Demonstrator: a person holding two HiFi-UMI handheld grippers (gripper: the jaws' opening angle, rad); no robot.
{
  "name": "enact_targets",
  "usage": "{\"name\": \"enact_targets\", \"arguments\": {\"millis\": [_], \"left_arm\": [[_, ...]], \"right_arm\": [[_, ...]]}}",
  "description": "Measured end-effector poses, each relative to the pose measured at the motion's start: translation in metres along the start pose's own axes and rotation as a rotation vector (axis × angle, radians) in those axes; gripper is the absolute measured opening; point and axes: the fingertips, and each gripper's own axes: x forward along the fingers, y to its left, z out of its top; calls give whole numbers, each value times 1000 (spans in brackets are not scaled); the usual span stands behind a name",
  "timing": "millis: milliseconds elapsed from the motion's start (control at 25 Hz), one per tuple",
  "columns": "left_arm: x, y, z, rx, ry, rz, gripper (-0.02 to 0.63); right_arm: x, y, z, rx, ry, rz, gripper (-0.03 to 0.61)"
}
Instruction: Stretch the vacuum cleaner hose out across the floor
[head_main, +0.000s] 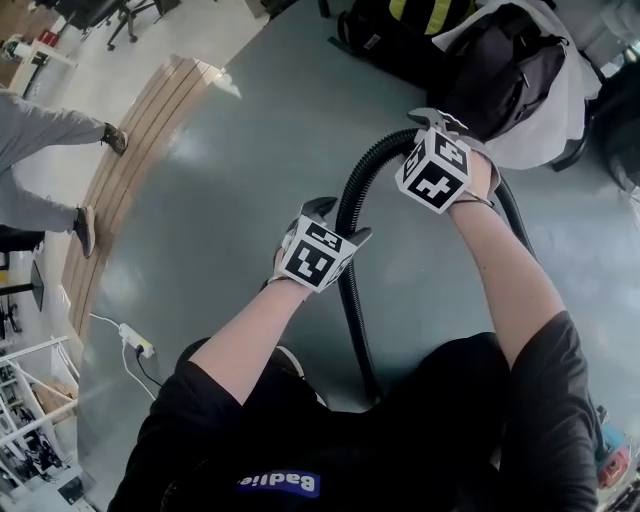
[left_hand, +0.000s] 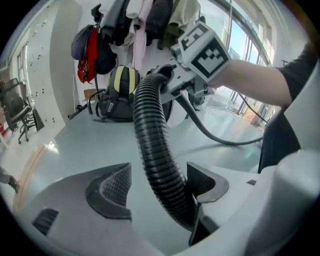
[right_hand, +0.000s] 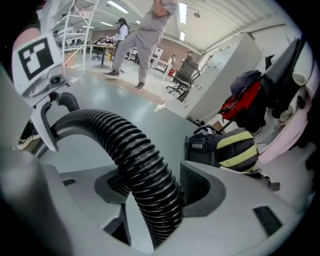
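Observation:
A black ribbed vacuum hose arches up off the grey floor between my two grippers. My right gripper is shut on it at the top of the arch; in the right gripper view both pads press the hose at the gripper. Lower down, my left gripper stands open around the hose. In the left gripper view the hose leans on the right pad, with a gap to the left pad. The hose's lower end runs down behind my body.
A black and yellow backpack and dark bags lie at the far right, with coats hanging above them. A person's legs stand at the left by a wooden strip. A white power strip lies near my left side.

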Motion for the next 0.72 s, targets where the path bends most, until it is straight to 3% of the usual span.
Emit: {"name": "enact_targets", "arguments": {"millis": [160, 240, 320, 480, 600, 720], "left_arm": [[20, -21, -36, 33, 128, -88, 339], [23, -24, -49, 41, 194, -124, 251], [20, -17, -61, 81, 258, -141, 244], [3, -4, -71, 156, 363, -202, 242], [-8, 0, -65, 186, 403, -226, 242], [-18, -1, -56, 193, 424, -263, 244]], "right_arm": [[5, -8, -17, 28, 38, -1, 265], [5, -2, -20, 5, 42, 1, 268], [6, 11, -23, -61, 47, 19, 272], [1, 41, -36, -231, 76, 85, 275], [-9, 51, -27, -433, 103, 42, 284], [-27, 71, 10, -677, 50, -26, 284]]}}
